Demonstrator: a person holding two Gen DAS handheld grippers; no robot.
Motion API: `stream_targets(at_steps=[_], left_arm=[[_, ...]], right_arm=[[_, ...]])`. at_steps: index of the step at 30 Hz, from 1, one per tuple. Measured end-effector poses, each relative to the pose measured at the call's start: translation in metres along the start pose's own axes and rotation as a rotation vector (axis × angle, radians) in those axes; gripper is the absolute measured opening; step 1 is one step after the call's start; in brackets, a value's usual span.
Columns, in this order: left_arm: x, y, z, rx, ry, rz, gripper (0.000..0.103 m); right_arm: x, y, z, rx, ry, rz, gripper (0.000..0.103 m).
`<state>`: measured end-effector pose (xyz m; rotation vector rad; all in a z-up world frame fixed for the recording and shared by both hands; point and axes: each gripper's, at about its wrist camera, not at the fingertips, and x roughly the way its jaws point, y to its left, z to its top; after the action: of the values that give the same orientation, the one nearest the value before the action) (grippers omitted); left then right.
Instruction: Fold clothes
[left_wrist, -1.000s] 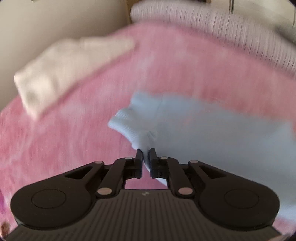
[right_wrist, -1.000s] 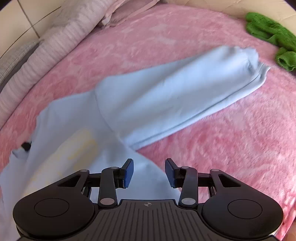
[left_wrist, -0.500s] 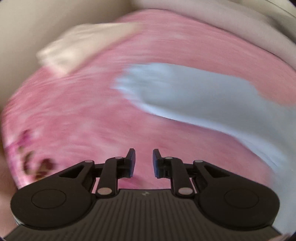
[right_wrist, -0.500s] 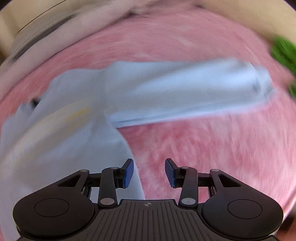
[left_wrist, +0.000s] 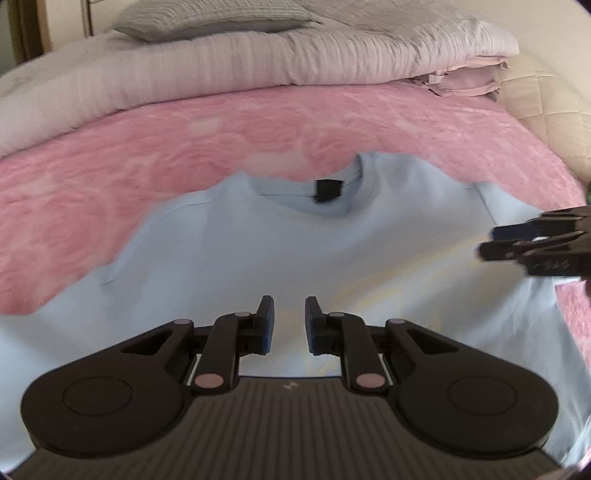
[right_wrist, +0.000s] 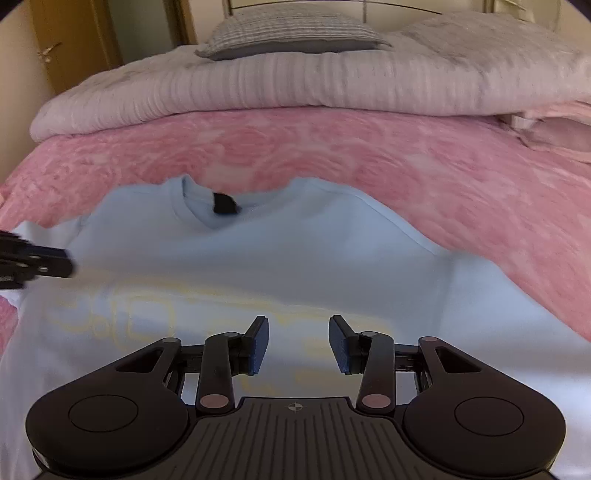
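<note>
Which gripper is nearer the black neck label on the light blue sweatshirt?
Left, marginally. The left gripper hovers almost straight below the label; the right gripper sits below and further right.

A pale blue sweatshirt (right_wrist: 295, 258) lies spread flat on the pink bedspread (right_wrist: 332, 147), collar far (black label showing), faint yellow print on its chest.

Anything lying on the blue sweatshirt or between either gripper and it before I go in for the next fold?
Nothing visible. The light blue sweatshirt lies bare on the pink blanket, directly under the open left gripper and open right gripper; neither holds cloth.
</note>
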<state>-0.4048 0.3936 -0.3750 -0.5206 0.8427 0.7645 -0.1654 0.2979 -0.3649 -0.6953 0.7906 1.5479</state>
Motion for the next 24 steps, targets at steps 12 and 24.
stream_targets(at_steps=[12, 24], left_arm=[[0.079, 0.003, 0.042, -0.074, -0.037, 0.154, 0.012], [0.082, 0.043, 0.093, -0.051, -0.065, 0.204, 0.038]], right_arm=[[0.101, -0.008, 0.051, -0.186, 0.020, 0.051, 0.037], [0.111, -0.044, 0.100, -0.245, -0.042, 0.026, 0.040]])
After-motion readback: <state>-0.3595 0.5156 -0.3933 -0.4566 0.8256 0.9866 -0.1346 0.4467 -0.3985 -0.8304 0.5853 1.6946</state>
